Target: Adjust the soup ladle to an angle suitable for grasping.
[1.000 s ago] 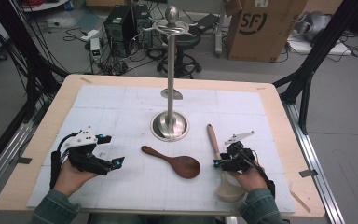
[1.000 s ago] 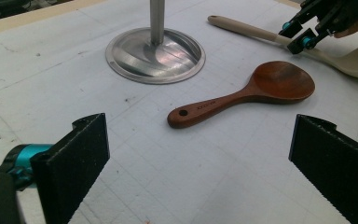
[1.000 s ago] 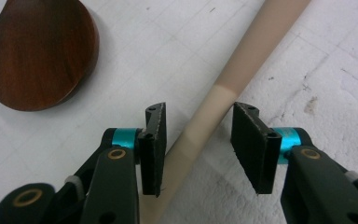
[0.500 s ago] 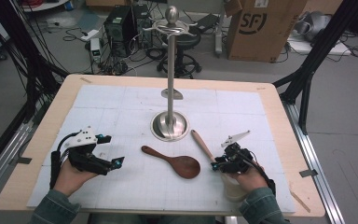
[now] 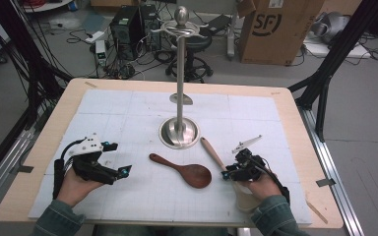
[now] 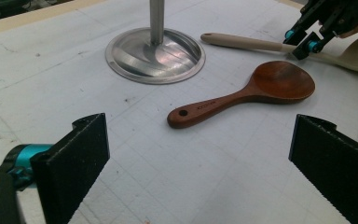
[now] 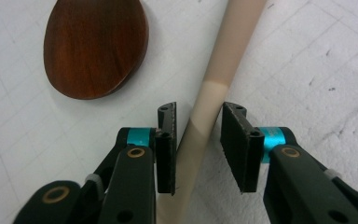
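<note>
Jaws of our right gripper point(image 7: 198, 149) stand on either side of the pale wooden spoon point(image 7: 216, 88), having just been closing. The handle runs up between the two black pads; the left pad looks to touch it, while a narrow gap shows on the right, so we cannot tell whether the grip is firm. In the high view our right gripper point(image 5: 229, 173) sits at the near right of the white mat point(image 5: 128, 113), over the pale spoon point(image 5: 211, 151), whose handle points toward the steel stand point(image 5: 179, 132). Just to its left lies the dark wooden spoon point(image 5: 189, 171), untouched. Our left gripper point(image 5: 115, 160) rests at the near left, well apart from both spoons, its jaws wide and holding nothing.
</note>
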Tool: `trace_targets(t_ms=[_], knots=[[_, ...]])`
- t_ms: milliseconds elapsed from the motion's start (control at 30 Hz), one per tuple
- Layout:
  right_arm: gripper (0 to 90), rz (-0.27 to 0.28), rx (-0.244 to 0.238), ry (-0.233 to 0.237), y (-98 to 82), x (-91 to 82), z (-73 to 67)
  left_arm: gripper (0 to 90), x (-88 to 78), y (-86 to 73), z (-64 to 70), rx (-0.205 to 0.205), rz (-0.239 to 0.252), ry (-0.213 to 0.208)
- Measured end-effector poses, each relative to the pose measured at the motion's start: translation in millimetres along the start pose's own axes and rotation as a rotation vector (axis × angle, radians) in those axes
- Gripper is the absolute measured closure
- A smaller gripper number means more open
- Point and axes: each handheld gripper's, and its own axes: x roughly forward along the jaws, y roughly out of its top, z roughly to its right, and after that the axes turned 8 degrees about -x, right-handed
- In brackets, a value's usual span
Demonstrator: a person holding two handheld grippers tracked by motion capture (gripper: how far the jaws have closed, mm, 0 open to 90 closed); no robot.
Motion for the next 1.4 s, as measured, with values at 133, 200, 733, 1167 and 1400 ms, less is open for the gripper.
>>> trace_targets(t_ms=[133,200,733,1167,1400], knots=[[68.5,0.0,-0.014,0.014,1.7,-0.5,0.5,5.5,-0.3,0.0,-0.7,-0.001,0.0,0.0],[69.0,-0.001,-0.045,0.014,4.0,-0.5,-0.6,5.6,-0.4,0.1,-0.8,0.0,-0.002,-0.001],[73.5,0.025,-0.183,0.11,16.1,-6.0,-15.8,5.6,-0.5,0.1,-0.7,0.0,0.005,0.003],[73.5,-0.021,-0.188,0.151,21.5,0.9,-15.0,5.5,-0.4,0.1,-0.5,0.001,0.002,0.002],[70.0,-0.026,-0.201,0.163,21.7,4.4,-9.9,5.6,0.3,0.2,-0.6,0.007,-0.003,0.004]])
